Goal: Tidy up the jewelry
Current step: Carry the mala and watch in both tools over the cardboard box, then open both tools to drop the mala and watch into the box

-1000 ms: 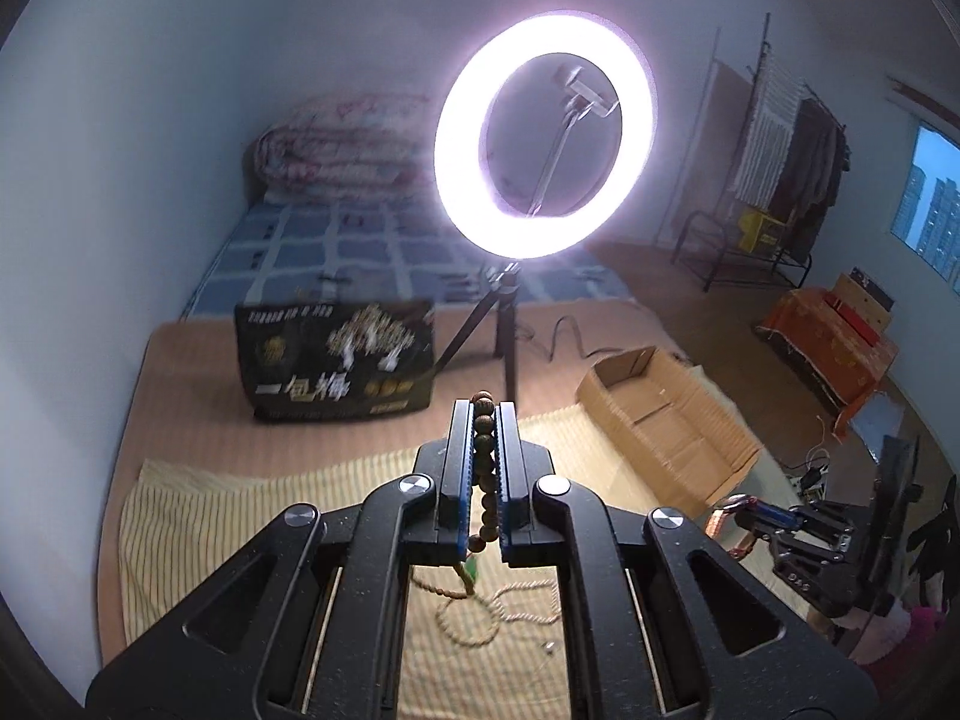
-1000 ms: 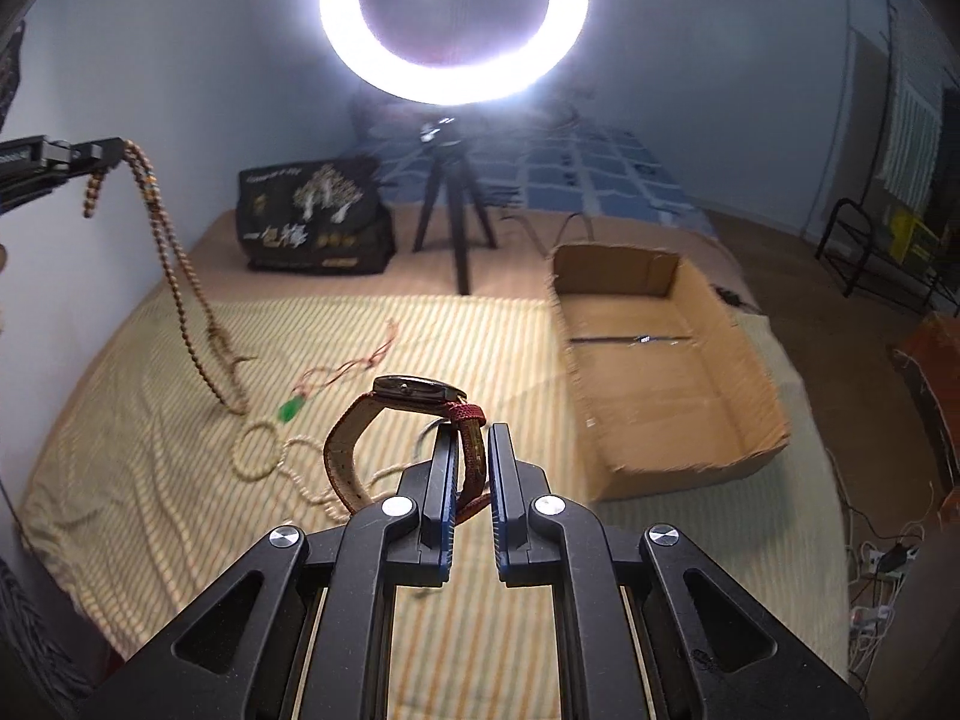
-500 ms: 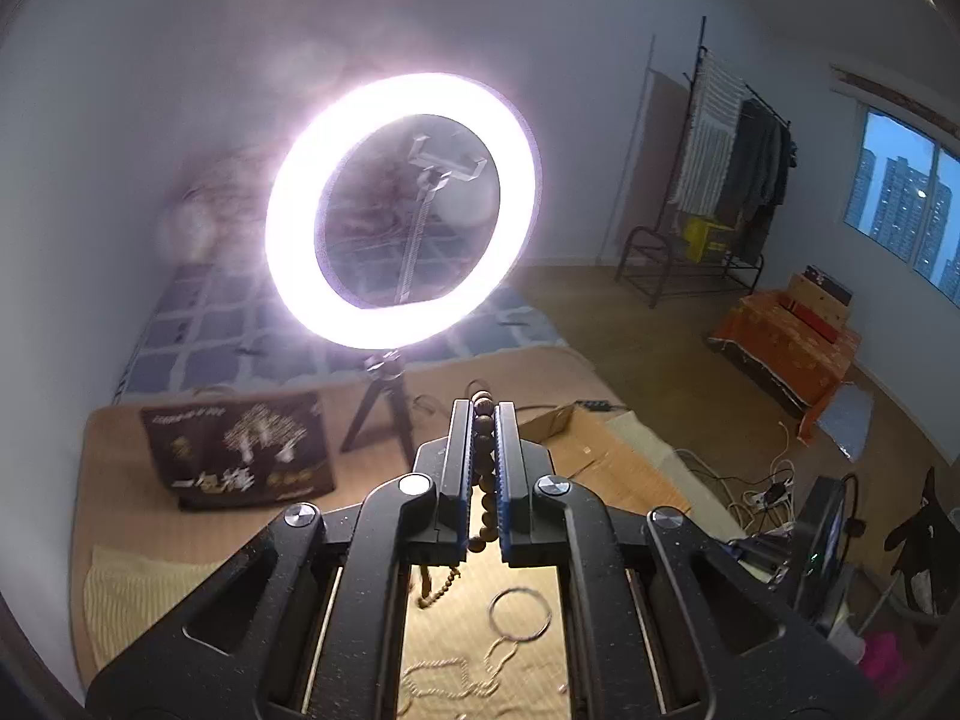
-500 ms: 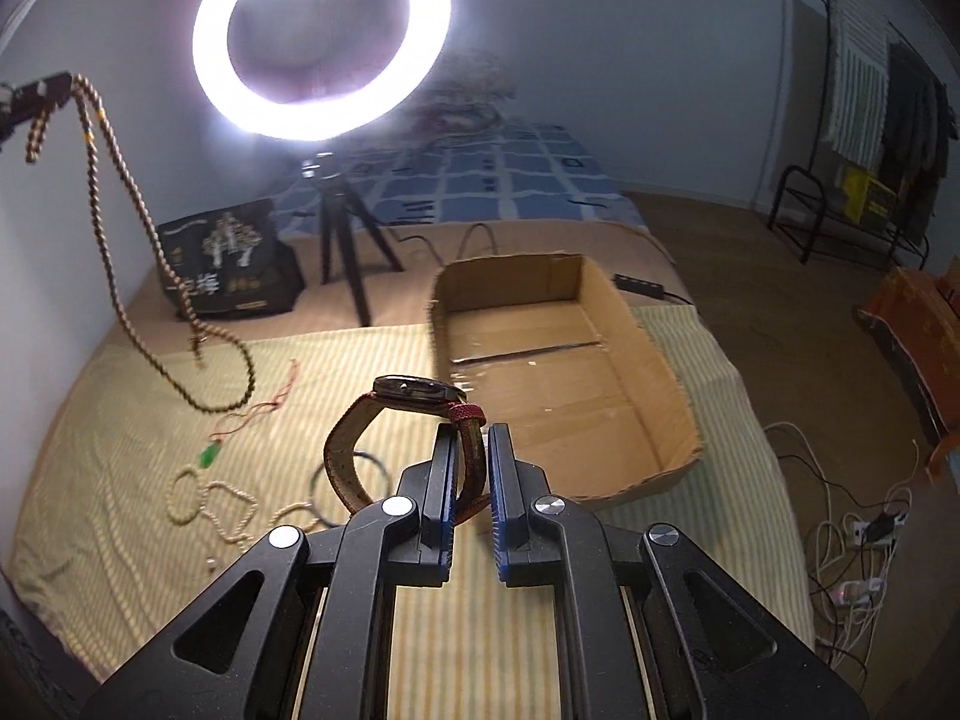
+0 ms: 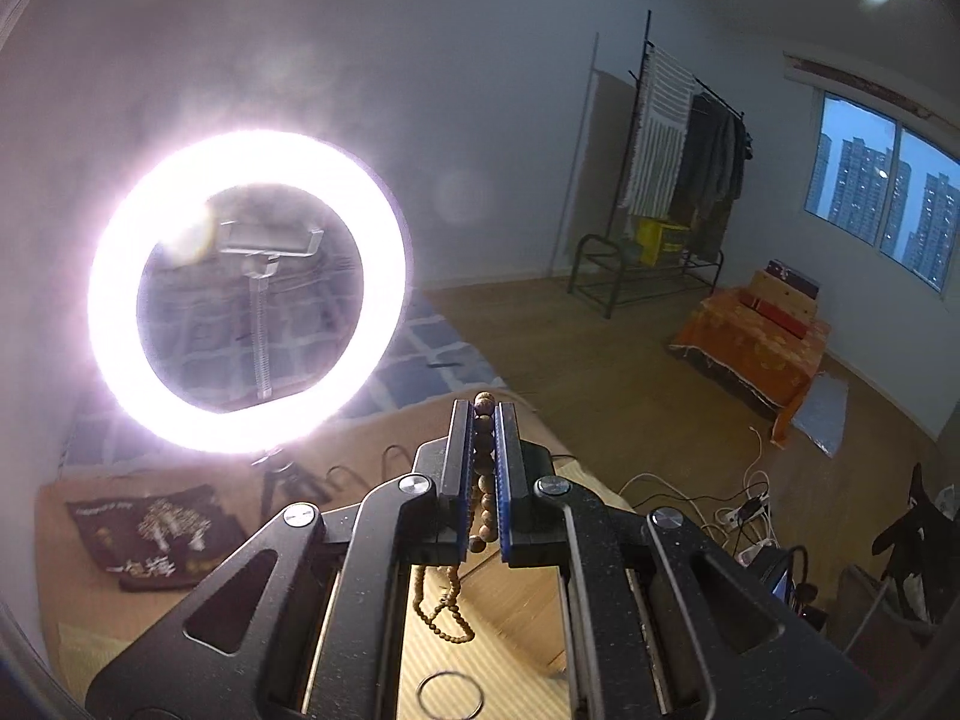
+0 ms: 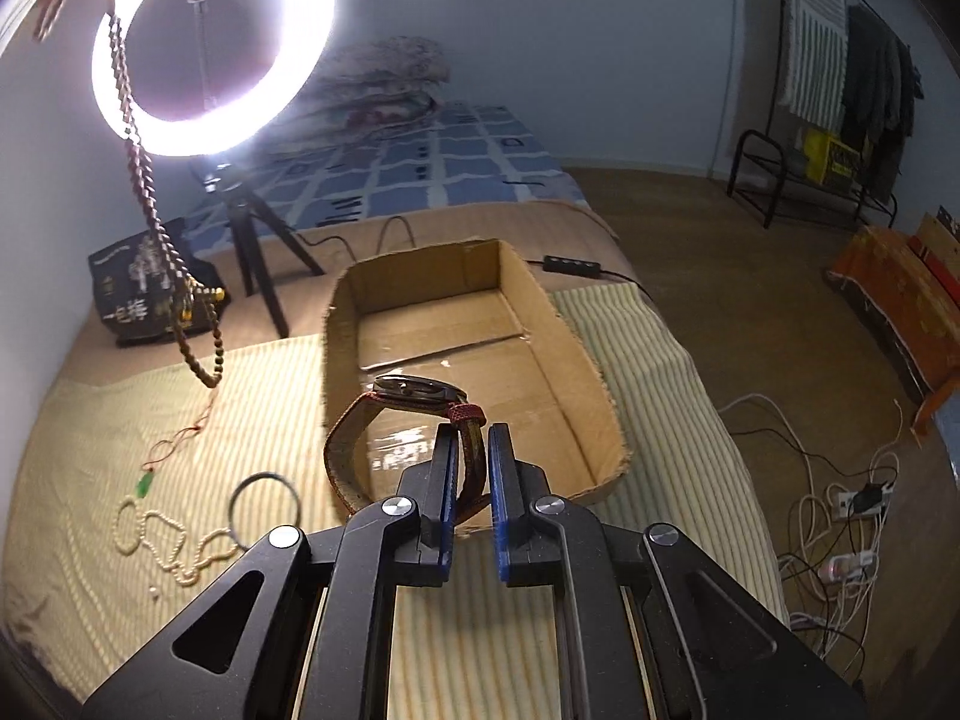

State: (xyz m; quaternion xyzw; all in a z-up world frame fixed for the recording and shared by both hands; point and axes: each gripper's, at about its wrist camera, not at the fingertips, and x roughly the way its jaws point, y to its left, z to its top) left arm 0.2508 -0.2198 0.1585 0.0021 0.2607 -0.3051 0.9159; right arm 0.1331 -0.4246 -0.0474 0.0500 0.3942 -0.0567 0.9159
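My left gripper [image 5: 483,414] is shut on a long wooden bead necklace [image 5: 483,480], held high; its loop hangs below the jaws. In the right wrist view the necklace [image 6: 150,204] dangles at the left, above the striped cloth. My right gripper [image 6: 468,438] is shut on the strap of a brown leather watch [image 6: 414,390], held just in front of the near left corner of the open cardboard box [image 6: 564,360]. A dark ring bangle [image 6: 264,507], a white bead string [image 6: 174,546] and a red cord with a green pendant [image 6: 144,483] lie on the cloth.
A lit ring light [image 6: 216,48] on a tripod stands behind the box, with a black printed bag [image 6: 144,294] to its left. A striped cloth [image 6: 90,480] covers the bed. Cables and power strips [image 6: 852,540] lie on the floor at the right.
The left gripper has risen and turned right with the necklace, lifting it clear of the cloth. The right gripper has carried the watch closer to the box.
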